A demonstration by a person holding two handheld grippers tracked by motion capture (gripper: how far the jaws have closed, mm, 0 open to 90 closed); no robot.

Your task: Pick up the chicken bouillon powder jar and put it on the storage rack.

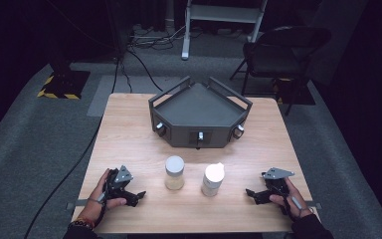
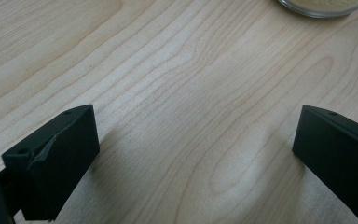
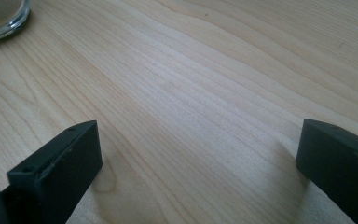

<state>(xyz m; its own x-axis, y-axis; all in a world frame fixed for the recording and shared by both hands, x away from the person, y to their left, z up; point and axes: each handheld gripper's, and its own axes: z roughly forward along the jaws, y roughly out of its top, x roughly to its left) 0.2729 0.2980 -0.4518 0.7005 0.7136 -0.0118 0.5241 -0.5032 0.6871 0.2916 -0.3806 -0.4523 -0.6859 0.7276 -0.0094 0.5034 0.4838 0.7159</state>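
Note:
Two glass jars stand side by side near the middle of the wooden table (image 1: 129, 134). The left jar (image 1: 174, 172) has a grey lid and a pale yellowish filling; its base (image 2: 324, 5) edges into the left gripper view. The right jar (image 1: 212, 179) has a white lid; its glass base (image 3: 2, 21) shows at the top left of the right gripper view. My left gripper (image 1: 138, 197) rests on the table left of the jars, open, with bare wood between its jaws (image 2: 196, 158). My right gripper (image 1: 251, 195) rests to the right of the jars, open over bare wood (image 3: 198, 163).
A dark grey angular tray (image 1: 200, 107) with rail handles and three front knobs sits at the table's far side. Beyond the table stand a black folding chair (image 1: 283, 50) and a white frame (image 1: 224, 15). Cables run across the grey floor at left.

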